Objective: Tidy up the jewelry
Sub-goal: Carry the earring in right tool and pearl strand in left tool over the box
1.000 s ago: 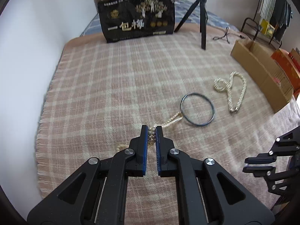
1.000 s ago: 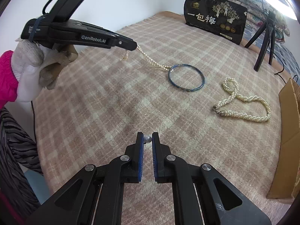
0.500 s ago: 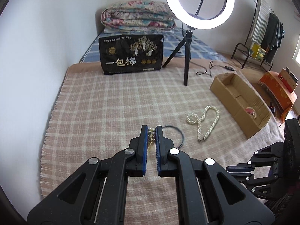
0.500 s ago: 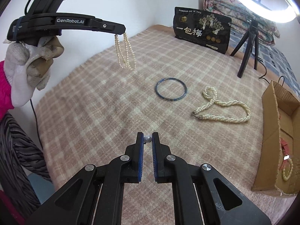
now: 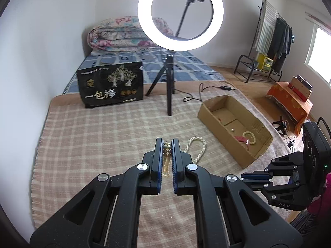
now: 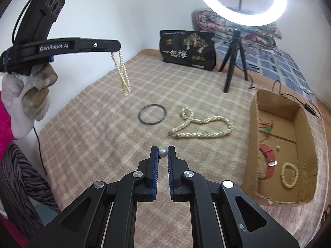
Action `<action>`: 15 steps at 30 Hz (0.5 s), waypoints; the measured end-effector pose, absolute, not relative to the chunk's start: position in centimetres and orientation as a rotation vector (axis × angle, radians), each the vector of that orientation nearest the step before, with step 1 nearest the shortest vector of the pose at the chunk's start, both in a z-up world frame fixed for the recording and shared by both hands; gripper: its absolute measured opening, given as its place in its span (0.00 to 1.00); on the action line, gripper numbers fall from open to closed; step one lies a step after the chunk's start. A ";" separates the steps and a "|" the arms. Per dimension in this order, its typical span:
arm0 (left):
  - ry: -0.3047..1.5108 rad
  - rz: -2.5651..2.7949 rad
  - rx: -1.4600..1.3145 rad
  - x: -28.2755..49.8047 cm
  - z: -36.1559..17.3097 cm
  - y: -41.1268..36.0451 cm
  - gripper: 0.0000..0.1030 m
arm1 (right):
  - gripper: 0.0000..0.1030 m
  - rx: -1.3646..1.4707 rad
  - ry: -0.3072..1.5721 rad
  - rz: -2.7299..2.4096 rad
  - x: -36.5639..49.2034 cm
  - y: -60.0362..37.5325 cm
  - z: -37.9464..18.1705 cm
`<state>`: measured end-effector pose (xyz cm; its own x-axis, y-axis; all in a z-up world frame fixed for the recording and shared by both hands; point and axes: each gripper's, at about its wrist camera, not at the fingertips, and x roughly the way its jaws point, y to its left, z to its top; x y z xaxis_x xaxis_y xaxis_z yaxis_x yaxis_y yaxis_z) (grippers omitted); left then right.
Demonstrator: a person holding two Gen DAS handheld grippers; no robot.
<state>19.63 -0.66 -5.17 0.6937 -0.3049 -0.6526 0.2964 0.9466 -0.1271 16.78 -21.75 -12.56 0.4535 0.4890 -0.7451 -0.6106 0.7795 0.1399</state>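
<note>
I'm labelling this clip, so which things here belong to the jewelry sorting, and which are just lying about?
Job:
- pearl strand held by left gripper
- single pearl held by right gripper
- blue bangle
- twisted pearl necklace
- cardboard box

Lying about:
- ring light
- black bag
- folded quilt

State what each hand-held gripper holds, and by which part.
Left hand-held gripper: pearl strand, pinched at its top, the rest dangling. Right hand-held gripper: single pearl bead, between the fingertips.
</note>
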 end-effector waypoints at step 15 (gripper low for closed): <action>0.690 -0.472 0.003 22.7 -3.5 -9.2 0.05 | 0.07 -0.083 0.818 0.515 19.4 -29.7 -10.6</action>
<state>22.73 -9.19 -3.49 0.6706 -0.4181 -0.6128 0.4198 0.8949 -0.1512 19.36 -29.73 -10.61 0.5684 0.4061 -0.7155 -0.4692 0.8744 0.1235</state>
